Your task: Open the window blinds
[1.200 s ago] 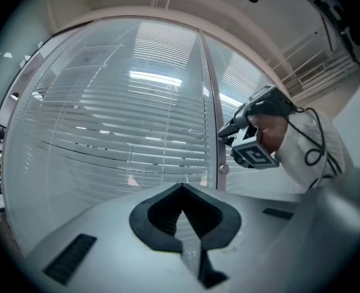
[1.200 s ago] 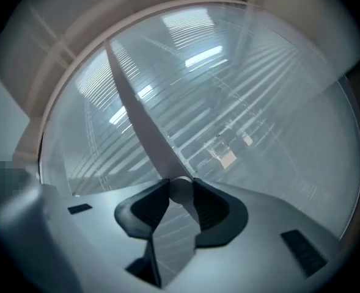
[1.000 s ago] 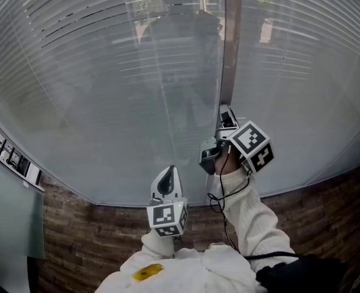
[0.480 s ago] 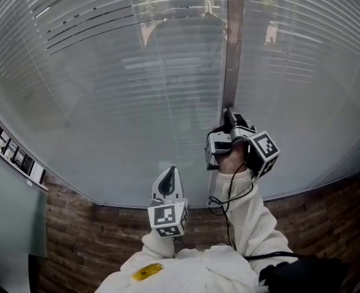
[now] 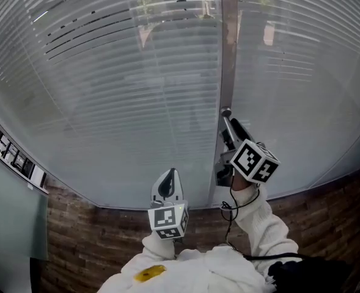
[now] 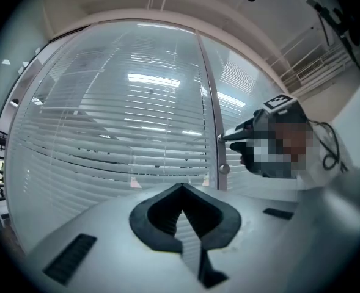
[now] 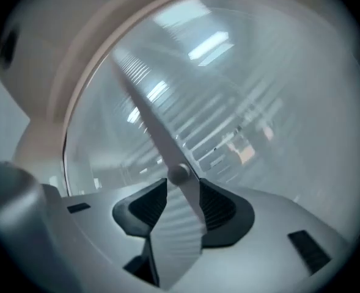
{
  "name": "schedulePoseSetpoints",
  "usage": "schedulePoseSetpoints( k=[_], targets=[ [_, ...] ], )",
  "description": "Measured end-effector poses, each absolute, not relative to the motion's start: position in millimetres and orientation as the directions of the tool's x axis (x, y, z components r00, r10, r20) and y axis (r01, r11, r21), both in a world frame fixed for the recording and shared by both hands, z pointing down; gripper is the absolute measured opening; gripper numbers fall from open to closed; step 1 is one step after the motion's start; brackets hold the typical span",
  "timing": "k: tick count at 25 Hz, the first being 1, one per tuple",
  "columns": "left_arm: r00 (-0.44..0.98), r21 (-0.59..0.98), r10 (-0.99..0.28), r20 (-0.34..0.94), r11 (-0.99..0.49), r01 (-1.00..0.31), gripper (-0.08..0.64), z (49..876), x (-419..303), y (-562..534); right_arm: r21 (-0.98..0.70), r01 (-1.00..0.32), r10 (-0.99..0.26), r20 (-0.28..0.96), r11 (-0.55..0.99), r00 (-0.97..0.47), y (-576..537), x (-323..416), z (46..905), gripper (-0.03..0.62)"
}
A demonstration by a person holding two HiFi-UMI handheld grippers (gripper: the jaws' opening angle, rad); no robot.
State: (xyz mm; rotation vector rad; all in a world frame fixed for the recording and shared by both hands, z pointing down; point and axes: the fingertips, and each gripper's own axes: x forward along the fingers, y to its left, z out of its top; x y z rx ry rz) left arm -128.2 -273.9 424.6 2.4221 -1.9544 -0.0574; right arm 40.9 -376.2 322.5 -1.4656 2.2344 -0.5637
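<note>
Knob-turning step, I'd say: right claw (image 7: 181, 195) opening around the knob (image 7: 178, 174) on the window post (image 5: 228, 47), unpinched. Left claw (image 6: 181, 191) closed, idle low. Blinds (image 5: 106, 90) fill the panes, mostly shut. Next likely: pinch, twist.

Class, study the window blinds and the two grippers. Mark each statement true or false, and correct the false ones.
1. The blinds have horizontal slats. True.
2. The left gripper has its jaws together with nothing between them. True.
3. The right gripper has its jaws pressed together. False: they stand apart and are opening, and the small knob on the upright post shows between them.
4. The left gripper is at the knob. False: it is lower and left of the post in the head view.
5. A brick wall lies below the window. True.
</note>
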Motion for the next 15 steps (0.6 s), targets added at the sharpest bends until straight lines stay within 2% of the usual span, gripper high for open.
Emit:
schedulePoseSetpoints(
  k=[1,2,3,5,6,8,9,12,15],
  targets=[
    [0.208,0.049,-0.978,-0.008,-0.208,-0.977,-0.002,426,-130,-274,-0.267,-0.896,-0.934,-0.042,0.354,-0.356,-372,40,330,0.157],
    [0.204,0.053,-0.979,-0.004,-0.204,-0.978,-0.002,428,-131,-274,0.025,-0.942,-0.942,0.013,0.335,-0.334,-368,38,334,0.164],
    [0.200,0.059,-0.980,0.001,-0.199,-0.978,-0.002,430,-133,-274,0.296,-0.903,-0.949,0.046,0.311,-0.312,-366,34,335,0.169],
    [0.195,0.072,-0.981,0.009,-0.194,-0.978,-0.002,434,-135,-274,0.706,-0.666,-0.961,0.076,0.239,-0.264,-367,27,332,0.173],
    [0.195,0.077,-0.981,0.011,-0.193,-0.978,-0.002,435,-135,-274,0.836,-0.514,-0.969,0.078,0.192,-0.237,-370,24,329,0.178],
    [0.197,0.083,-0.980,0.014,-0.195,-0.977,-0.002,437,-132,-272,0.957,-0.264,-0.978,0.066,0.118,-0.200,-378,20,323,0.183],
    [0.198,0.085,-0.980,0.013,-0.196,-0.977,-0.002,437,-131,-271,0.977,-0.187,-0.978,0.069,0.106,-0.194,-381,18,321,0.184],
    [0.189,0.092,-0.982,0.015,-0.187,-0.978,-0.002,439,-133,-268,0.991,-0.044,-0.976,0.114,0.124,-0.185,-388,14,324,0.184],
    [0.175,0.097,-0.984,0.023,-0.172,-0.980,-0.002,441,-138,-266,0.994,0.038,-0.981,0.108,0.103,-0.162,-391,13,326,0.183]
  ],
)
